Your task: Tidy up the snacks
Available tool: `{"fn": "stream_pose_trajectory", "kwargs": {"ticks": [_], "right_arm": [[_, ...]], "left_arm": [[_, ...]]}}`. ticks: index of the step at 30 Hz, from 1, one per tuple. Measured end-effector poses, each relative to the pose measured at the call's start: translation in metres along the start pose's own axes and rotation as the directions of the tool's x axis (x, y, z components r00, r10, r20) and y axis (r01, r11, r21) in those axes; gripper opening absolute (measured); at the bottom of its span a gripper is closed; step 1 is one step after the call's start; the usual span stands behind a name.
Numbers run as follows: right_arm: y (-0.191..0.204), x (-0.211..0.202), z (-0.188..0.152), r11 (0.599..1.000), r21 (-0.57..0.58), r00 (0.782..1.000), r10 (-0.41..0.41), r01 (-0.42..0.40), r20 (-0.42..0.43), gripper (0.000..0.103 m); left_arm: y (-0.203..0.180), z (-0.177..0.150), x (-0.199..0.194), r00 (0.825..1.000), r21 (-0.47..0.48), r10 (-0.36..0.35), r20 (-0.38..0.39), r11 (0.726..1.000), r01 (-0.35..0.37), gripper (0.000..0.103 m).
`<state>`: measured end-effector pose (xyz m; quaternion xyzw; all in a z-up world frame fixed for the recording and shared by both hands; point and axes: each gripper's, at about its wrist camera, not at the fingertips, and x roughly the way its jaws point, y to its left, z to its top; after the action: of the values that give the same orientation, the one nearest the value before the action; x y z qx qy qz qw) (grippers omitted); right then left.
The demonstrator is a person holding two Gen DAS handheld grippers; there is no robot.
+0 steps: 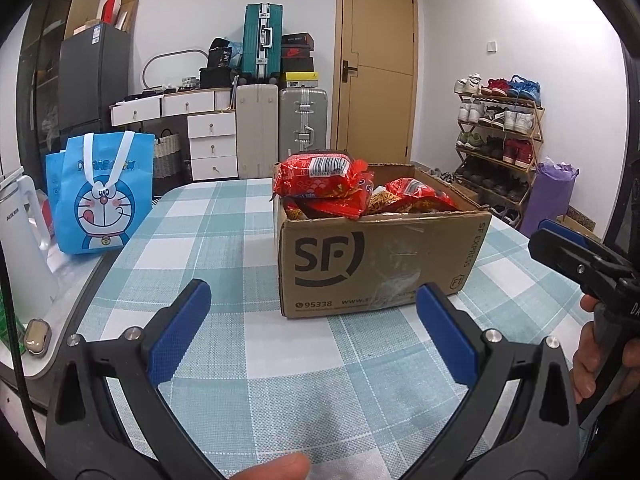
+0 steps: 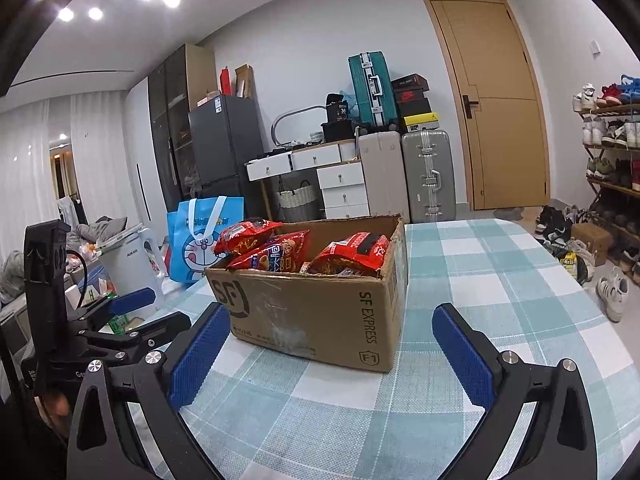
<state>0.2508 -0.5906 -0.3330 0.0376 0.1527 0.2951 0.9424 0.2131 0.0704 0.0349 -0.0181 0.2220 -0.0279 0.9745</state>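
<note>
We see one box (image 2: 320, 312) | three red snack bags (image 2: 352, 258) inside | both grippers — left (image 1: 314, 300), right (image 2: 330, 322) — spread, empty.

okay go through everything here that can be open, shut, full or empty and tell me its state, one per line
Cardboard box: flaps open, on the table, holding red snack bags.
Left gripper: open, empty.
Right gripper: open, empty.
Door: shut.
Blue cartoon bag: upright beside the table; contents hidden.
White drawers: shut.
</note>
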Motion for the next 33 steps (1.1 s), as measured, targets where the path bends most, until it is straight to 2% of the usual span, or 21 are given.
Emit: {"fn": "stream_pose_trajectory", "kwargs": {"ticks": [33], "right_arm": [[-0.0022,-0.0008,0.0000,1.000,0.013,1.000,-0.010,0.010,0.002,0.103]], "left_arm": [[0.0008,-0.0017,0.0011,1.000,-0.004,-0.002,-0.003,1.000,0.002,0.102]]}}
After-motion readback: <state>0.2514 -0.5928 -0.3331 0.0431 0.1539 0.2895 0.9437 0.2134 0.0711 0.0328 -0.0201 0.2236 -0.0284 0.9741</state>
